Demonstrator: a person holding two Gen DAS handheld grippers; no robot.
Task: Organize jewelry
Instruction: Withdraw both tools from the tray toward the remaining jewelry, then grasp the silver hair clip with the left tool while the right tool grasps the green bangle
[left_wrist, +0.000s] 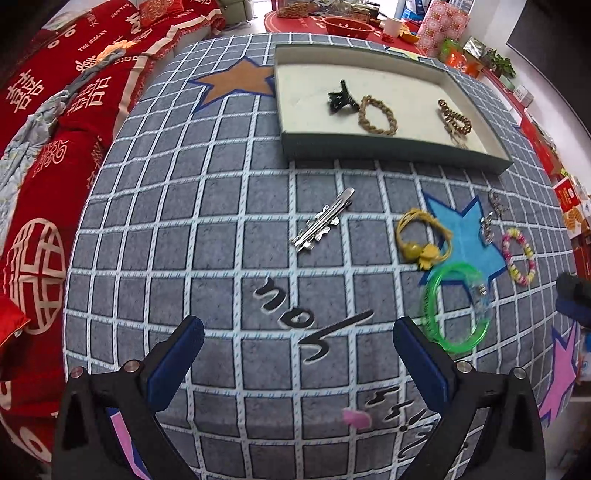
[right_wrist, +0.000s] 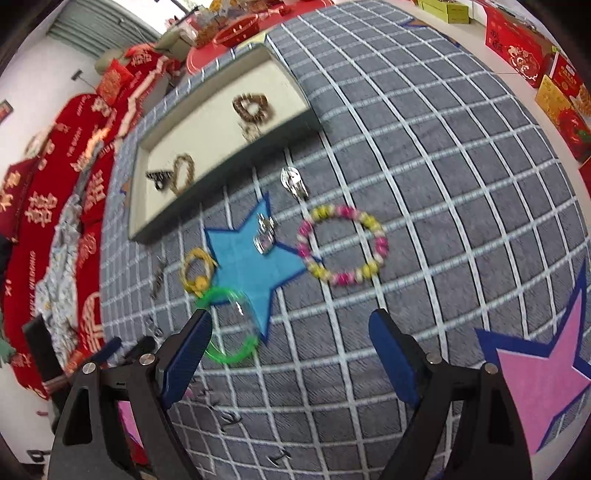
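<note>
both blue-padded tongs (left_wrist: 297, 352) (right_wrist: 290, 341) wide, empty, glossy green bangle (left_wrist: 456, 308), beaded bracelet (right_wrist: 343, 245)

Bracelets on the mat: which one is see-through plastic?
The green bangle, nearest the left gripper's right finger. It is a rigid translucent hoop; the pink-and-yellow bracelet is beaded, and the yellow one is cord.

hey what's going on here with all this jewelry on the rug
A person with a gripper in each hand is sorting jewelry into a shallow tray. A black claw clip and two chain bracelets are already inside. Both the left gripper and right gripper are open and empty. A silver hair clip, green bangle, yellow hair tie and beaded bracelet still lie on the rug.
</note>
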